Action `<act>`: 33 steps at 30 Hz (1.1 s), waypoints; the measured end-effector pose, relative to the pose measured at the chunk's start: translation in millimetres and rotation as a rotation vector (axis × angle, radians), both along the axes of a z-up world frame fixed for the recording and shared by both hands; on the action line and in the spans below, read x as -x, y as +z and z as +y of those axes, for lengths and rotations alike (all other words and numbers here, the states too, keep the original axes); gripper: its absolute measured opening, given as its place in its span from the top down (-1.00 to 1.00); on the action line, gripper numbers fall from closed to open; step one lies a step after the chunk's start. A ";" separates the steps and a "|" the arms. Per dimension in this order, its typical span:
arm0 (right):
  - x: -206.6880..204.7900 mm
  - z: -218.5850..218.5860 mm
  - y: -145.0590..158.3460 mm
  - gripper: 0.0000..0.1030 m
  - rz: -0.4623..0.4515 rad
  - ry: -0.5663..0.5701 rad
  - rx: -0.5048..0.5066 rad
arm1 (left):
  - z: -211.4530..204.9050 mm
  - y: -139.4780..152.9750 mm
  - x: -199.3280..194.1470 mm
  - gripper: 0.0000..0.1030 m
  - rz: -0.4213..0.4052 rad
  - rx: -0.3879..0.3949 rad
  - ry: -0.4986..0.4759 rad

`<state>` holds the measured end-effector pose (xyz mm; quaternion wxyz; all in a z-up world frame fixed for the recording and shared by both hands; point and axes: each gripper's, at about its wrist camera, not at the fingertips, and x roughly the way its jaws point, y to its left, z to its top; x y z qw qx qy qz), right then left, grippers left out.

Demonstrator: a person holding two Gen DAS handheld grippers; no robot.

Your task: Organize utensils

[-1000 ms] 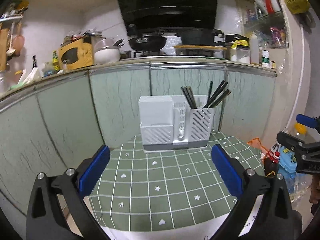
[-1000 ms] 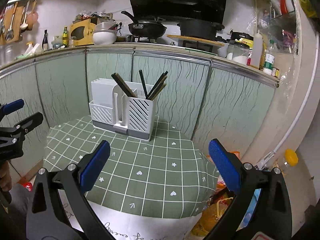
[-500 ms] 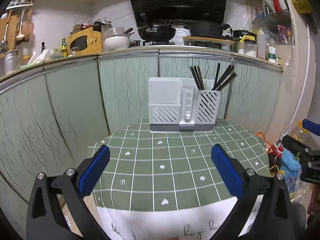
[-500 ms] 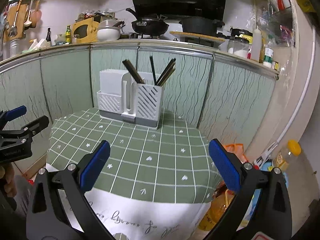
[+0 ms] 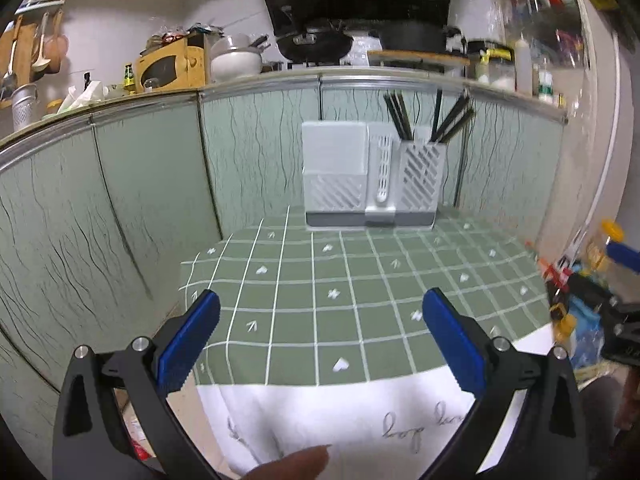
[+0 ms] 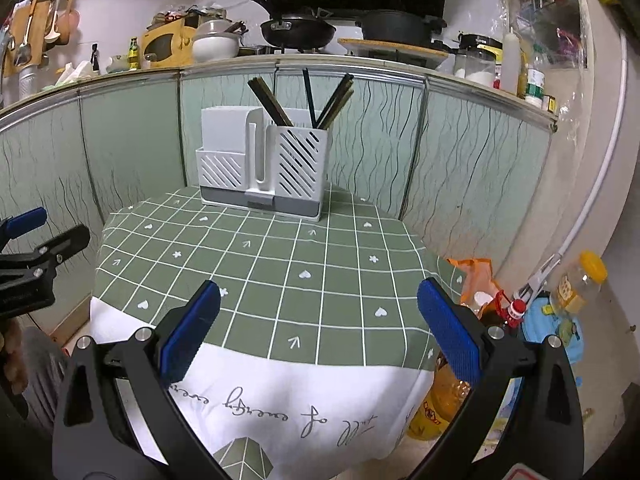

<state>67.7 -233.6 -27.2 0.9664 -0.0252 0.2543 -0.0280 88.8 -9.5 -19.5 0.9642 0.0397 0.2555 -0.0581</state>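
A white slotted utensil holder (image 5: 370,178) (image 6: 264,166) stands at the far edge of a small table with a green checked cloth (image 5: 340,292) (image 6: 280,268). Several dark chopsticks (image 5: 424,118) (image 6: 308,100) stick up from its right compartment. My left gripper (image 5: 320,340) is open and empty, held back over the table's near edge. My right gripper (image 6: 318,332) is also open and empty, back from the near edge. The left gripper (image 6: 28,264) shows at the right wrist view's left side, and the right gripper (image 5: 616,300) at the left wrist view's right side.
Green patterned cabinet panels (image 5: 140,200) wrap behind the table under a counter with a wok (image 6: 298,30), pot and jars. Bottles and bags (image 6: 520,320) crowd the floor to the table's right. A fingertip (image 5: 296,464) shows at the bottom.
Both grippers have pulled back and away from the holder, which now looks smaller; the cloth's white hanging edge has come into view. Both stay open.
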 end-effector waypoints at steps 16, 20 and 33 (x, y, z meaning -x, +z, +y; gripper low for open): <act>2.1 -8.4 -12.0 -0.84 0.005 -0.004 -0.004 | 4.9 -8.2 8.1 -0.91 0.002 0.010 -0.024; 2.4 -10.0 -10.9 -0.84 0.000 -0.007 -0.007 | 6.3 -5.4 8.9 -0.91 -0.002 0.014 -0.025; 6.4 -10.3 -4.5 -0.84 -0.016 -0.009 0.002 | 6.6 -2.1 9.5 -0.91 -0.009 0.006 -0.036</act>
